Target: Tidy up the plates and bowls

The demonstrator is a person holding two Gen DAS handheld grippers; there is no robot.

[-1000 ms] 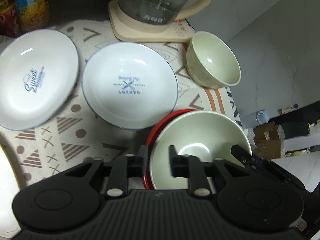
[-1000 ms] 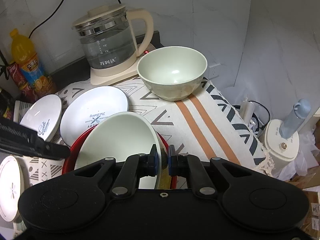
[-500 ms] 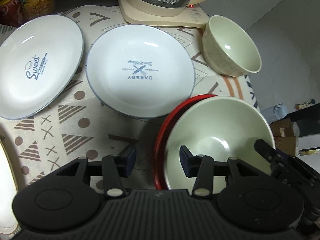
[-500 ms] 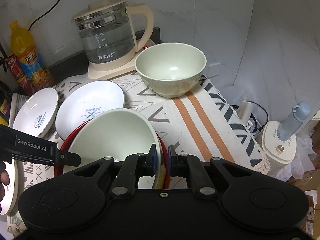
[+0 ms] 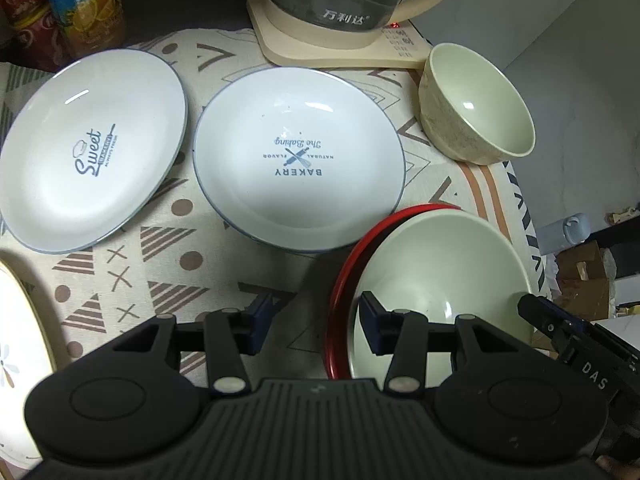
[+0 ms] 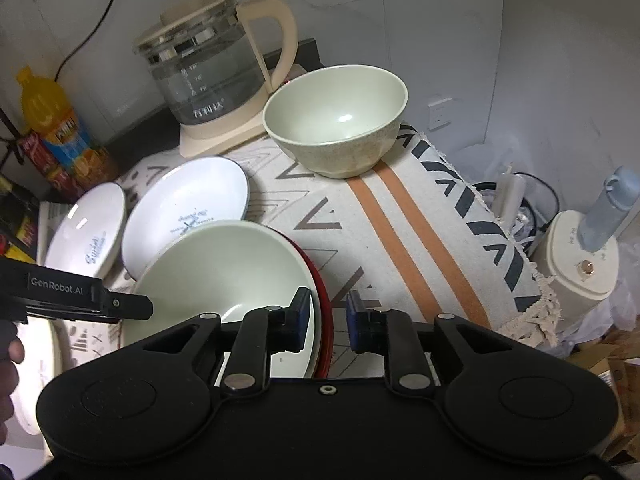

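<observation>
Glass kettle (image 6: 216,76) behind plates (both claws (image 5: 314,326) (image 6: 328,318) parted, gripping nothing), green bowl (image 6: 336,128) beside.

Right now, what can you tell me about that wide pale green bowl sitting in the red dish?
The wide pale green bowl is shallow, smooth and glossy, likely ceramic or melamine, and empty. It sits nested in a red-rimmed dish on the patterned tablecloth, near the table's front edge, beside the Bakery plate. The right gripper straddles both rims; its jaws have just been opening and no longer pinch them. The left gripper straddles the opposite rim, open.
</observation>
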